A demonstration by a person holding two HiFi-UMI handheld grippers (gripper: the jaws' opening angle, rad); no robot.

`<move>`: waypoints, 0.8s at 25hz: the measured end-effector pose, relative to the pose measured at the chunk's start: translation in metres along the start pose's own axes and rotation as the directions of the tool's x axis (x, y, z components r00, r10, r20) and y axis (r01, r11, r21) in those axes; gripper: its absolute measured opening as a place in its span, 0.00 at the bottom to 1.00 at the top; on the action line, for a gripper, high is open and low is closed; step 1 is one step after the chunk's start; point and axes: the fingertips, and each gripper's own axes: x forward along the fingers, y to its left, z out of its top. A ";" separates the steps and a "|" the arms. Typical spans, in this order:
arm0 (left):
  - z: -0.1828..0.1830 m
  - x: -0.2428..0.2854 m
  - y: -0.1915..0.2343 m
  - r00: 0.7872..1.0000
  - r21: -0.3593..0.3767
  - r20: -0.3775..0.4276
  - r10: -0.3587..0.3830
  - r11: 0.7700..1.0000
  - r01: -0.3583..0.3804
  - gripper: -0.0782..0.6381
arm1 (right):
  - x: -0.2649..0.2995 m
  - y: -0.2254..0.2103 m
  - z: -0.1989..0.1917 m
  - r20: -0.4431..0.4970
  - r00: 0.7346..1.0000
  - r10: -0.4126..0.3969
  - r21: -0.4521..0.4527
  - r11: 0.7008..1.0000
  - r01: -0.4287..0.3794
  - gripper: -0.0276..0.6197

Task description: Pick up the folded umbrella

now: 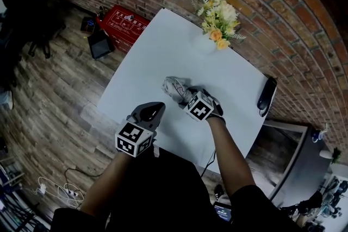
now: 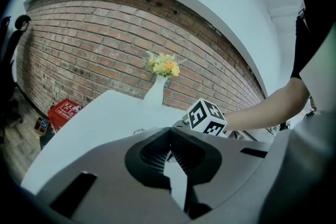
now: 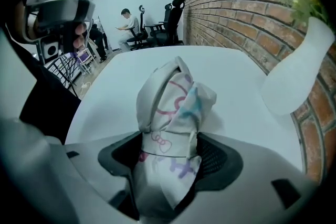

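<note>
The right gripper (image 3: 168, 153) points steeply down with its jaws at their widest, astride the white folded fabric umbrella with pink and blue doodles (image 3: 170, 105). The umbrella lies mid-way across the white square table (image 1: 163, 46), and the wide stance probably serves to clear its bulky cloth. The left gripper (image 2: 169, 134), jaws together and empty, hangs at the near edge, out of the way.

Umbrella (image 1: 175, 86) lies on the table (image 1: 157, 62) — vase (image 1: 205, 43) behind it.

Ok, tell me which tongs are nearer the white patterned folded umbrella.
Right. The right tongs straddle the folded umbrella, open; the left tongs hang shut, well short of it.
</note>
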 end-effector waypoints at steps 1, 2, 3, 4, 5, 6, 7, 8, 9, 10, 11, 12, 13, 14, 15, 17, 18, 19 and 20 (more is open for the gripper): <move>0.001 -0.001 0.001 1.000 0.003 0.000 0.002 1.000 -0.002 0.13 | 0.000 0.000 0.000 -0.001 1.000 0.004 0.003 1.000 -0.004 0.51; 0.002 -0.002 0.002 1.000 0.004 0.001 0.004 1.000 -0.004 0.13 | 0.000 0.000 0.001 0.000 1.000 0.006 0.004 1.000 -0.006 0.51; 0.002 -0.003 0.003 1.000 0.004 0.001 0.005 1.000 -0.005 0.13 | 0.000 0.000 0.001 0.001 1.000 0.007 0.004 1.000 -0.007 0.51; 0.003 -0.003 0.003 1.000 0.002 0.002 0.006 1.000 -0.006 0.13 | 0.000 0.000 0.001 0.004 1.000 0.006 0.004 1.000 -0.006 0.51; 0.003 -0.003 0.003 1.000 0.003 0.002 0.006 1.000 -0.006 0.13 | 0.000 0.000 0.001 0.008 1.000 0.005 0.005 1.000 -0.005 0.51; 0.004 -0.003 0.003 1.000 0.003 0.000 0.006 1.000 -0.006 0.13 | 0.000 -0.001 0.001 0.014 1.000 0.003 0.008 1.000 -0.003 0.51; 0.003 -0.003 0.003 1.000 0.004 -0.002 0.005 1.000 -0.005 0.13 | 0.000 -0.002 0.002 0.020 1.000 0.000 0.011 1.000 -0.001 0.51; 0.003 -0.004 0.003 1.000 0.004 -0.005 0.005 1.000 -0.005 0.13 | -0.001 -0.002 0.002 0.024 1.000 -0.003 0.014 1.000 0.003 0.51; 0.003 -0.004 0.003 1.000 0.005 -0.007 0.005 1.000 -0.004 0.13 | -0.001 -0.002 0.002 0.027 1.000 -0.007 0.016 1.000 0.007 0.51; 0.003 -0.004 0.002 1.000 0.007 -0.008 0.004 1.000 -0.004 0.13 | -0.002 -0.002 0.002 0.030 0.999 -0.012 0.019 1.000 0.012 0.50; 0.004 -0.005 0.002 1.000 0.009 -0.007 0.003 1.000 -0.003 0.13 | -0.003 -0.002 0.002 0.031 0.999 -0.018 0.019 1.000 0.017 0.49; 0.005 -0.006 0.002 1.000 0.011 -0.006 0.003 1.000 -0.003 0.13 | -0.003 -0.003 0.002 0.032 0.999 -0.025 0.014 1.000 0.024 0.49; 0.005 -0.007 0.003 1.000 0.012 -0.005 0.004 1.000 -0.004 0.13 | -0.004 -0.003 0.003 0.036 0.999 -0.031 0.006 1.000 0.031 0.49; 0.006 -0.008 0.003 1.000 0.013 -0.004 0.005 1.000 -0.005 0.13 | -0.006 -0.003 0.005 0.043 0.998 -0.035 0.002 0.999 0.035 0.49; 0.006 -0.009 0.004 1.000 0.014 -0.003 0.006 1.000 -0.006 0.13 | -0.007 -0.002 0.007 0.055 0.998 -0.037 0.006 0.999 0.037 0.49; 0.007 -0.010 0.005 1.000 0.015 0.001 0.007 1.000 -0.007 0.13 | -0.013 0.000 0.011 0.095 0.995 -0.043 0.036 0.999 0.040 0.49; 0.009 -0.010 0.005 1.000 0.015 0.004 0.006 1.000 -0.006 0.13 | -0.018 0.001 0.015 0.122 0.992 -0.045 0.060 0.997 0.038 0.49; 0.010 -0.011 0.005 1.000 0.016 0.008 0.005 1.000 -0.006 0.13 | -0.024 0.001 0.019 0.151 0.987 -0.048 0.086 0.996 0.035 0.49; 0.012 -0.011 0.005 1.000 0.018 0.012 0.005 1.000 -0.005 0.13 | -0.030 0.001 0.023 0.180 0.982 -0.052 0.108 0.994 0.033 0.49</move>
